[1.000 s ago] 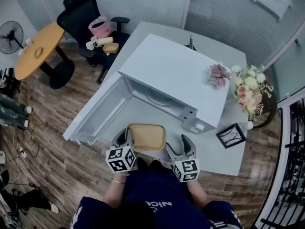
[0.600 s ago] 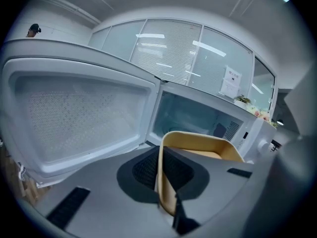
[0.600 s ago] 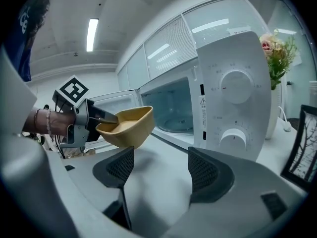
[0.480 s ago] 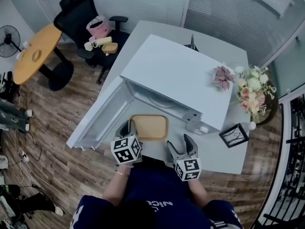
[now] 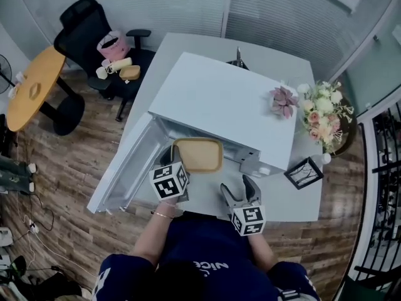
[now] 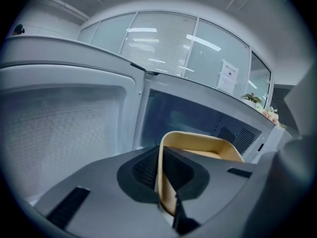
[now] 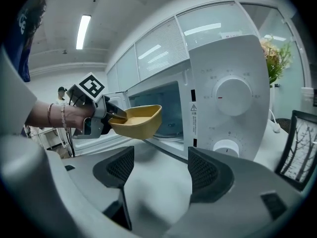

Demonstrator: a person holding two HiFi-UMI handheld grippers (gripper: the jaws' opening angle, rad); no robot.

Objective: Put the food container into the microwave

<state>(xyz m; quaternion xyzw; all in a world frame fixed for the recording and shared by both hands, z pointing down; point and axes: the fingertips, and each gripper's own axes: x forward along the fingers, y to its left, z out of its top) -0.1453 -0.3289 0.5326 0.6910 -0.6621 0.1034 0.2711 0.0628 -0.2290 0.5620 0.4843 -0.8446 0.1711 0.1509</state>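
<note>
One wall pinched: the left gripper point(image 6: 166, 177) holds the food container point(image 5: 197, 154) by its near rim at the front edge of the microwave point(image 5: 219, 105) mouth. It looks light, stiff and slick, so it may tip; the right gripper point(image 7: 156, 175) gapes empty.

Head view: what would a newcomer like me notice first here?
The white microwave sits in the middle of the view, its door swung open to the left. At its mouth the left gripper holds a yellow food container by the rim, while the right gripper hangs open and empty nearby.
</note>
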